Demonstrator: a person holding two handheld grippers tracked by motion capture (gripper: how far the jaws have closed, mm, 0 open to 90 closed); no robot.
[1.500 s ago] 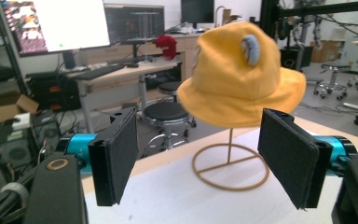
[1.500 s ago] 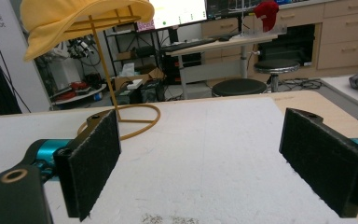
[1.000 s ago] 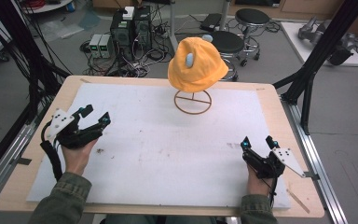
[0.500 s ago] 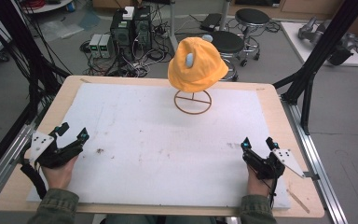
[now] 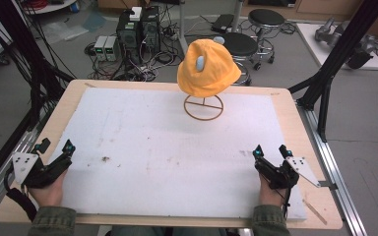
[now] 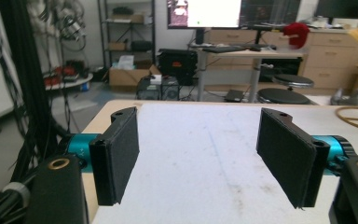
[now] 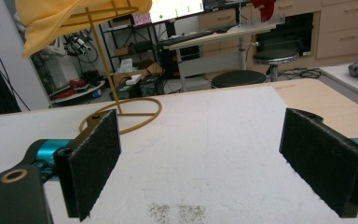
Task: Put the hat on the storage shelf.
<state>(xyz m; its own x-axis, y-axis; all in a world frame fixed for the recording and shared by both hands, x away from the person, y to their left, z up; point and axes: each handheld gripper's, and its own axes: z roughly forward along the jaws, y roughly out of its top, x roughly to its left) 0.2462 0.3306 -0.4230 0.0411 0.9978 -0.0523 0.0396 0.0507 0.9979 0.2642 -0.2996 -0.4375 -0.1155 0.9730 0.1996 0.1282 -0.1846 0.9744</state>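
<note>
A wooden worktop (image 5: pixel 283 105) carries a white sheet (image 5: pixel 167 147) that covers most of its surface. Near the far edge, a little right of the middle, stands a thin wire stand (image 5: pixel 204 106) with a ring base, and an orange hat (image 5: pixel 206 69) sits on top of it, clear of the sheet. The left claw (image 5: pixel 55 146) rests at the near left corner of the worktop, held by a hand (image 5: pixel 47 191) that comes in from the near edge; its jaws stand wide apart with nothing between them, and in the left gripper view the two black pads (image 6: pixel 116 156) frame only bare white sheet. The right claw (image 5: pixel 270 150) lies at the near right corner, also held in a hand (image 5: pixel 270 194), its jaws likewise spread and empty. In the right gripper view its pads (image 7: pixel 93 161) open toward the ring base of the stand, with the brim of the hat hanging at the top left. Both claws are well apart from the stand and from each other. A few dark specks (image 5: pixel 106 159) mark the sheet near the left claw
</note>
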